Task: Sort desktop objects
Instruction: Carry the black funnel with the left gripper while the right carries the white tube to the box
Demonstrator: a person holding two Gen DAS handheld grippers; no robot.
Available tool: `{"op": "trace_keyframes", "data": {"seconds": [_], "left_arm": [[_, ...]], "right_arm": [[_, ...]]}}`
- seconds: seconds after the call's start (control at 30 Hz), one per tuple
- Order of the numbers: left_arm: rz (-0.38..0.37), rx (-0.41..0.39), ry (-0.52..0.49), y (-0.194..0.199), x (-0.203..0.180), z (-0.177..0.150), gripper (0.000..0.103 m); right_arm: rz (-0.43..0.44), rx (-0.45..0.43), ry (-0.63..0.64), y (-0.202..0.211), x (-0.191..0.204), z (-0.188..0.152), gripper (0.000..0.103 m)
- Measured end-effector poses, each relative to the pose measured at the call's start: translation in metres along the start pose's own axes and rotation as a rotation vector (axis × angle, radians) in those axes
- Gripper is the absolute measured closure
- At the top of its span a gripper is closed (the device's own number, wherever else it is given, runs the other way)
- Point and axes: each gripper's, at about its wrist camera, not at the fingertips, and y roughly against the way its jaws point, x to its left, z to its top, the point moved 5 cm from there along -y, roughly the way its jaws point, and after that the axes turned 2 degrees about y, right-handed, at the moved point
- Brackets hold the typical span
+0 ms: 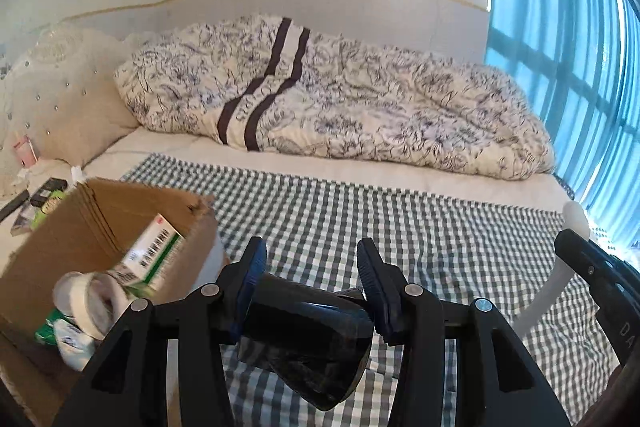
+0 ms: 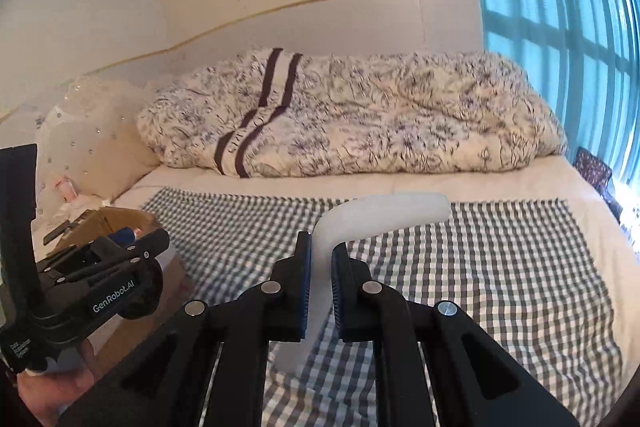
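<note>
My left gripper is shut on a glossy black wrapped pack, held above the checked cloth just right of an open cardboard box. Inside the box lie a green and white carton, a white tape roll and other small packs. My right gripper is shut on the stem of a bent white foam-like tube, lifted over the cloth. The same tube shows at the right edge of the left wrist view. The left gripper hangs over the box.
The cloth covers a bed with a rumpled floral quilt at the back and a cream pillow at the left. Small items lie beyond the box. A blue curtain hangs at the right. A hand holds the left gripper.
</note>
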Motion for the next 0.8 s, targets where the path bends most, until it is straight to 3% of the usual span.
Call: {"op": "trace_keyframes", "data": {"seconds": [0.17,0.3,0.43,0.8], "left_arm": [[-0.018,-0.04,0.005,0.032,0.012,0.021,0.055],[-0.058,-0.021,0.027,0.048,0.025,0.035,0.055],[-0.035,-0.072,0.001,0.069,0.038,0.049,0.055],[0.027,-0.079,0.004,0.091,0.1,0.065,0.055]], "right_arm": [[0.014,-0.031,0.044,0.02,0.022,0.019,0.094],[0.046,-0.06,0.069,0.034,0.042,0.034,0.094],[0.093,-0.082,0.079,0.043,0.062,0.047,0.094],[0.19,-0.094,0.125,0.044,0.13,0.066,0.094]]}}
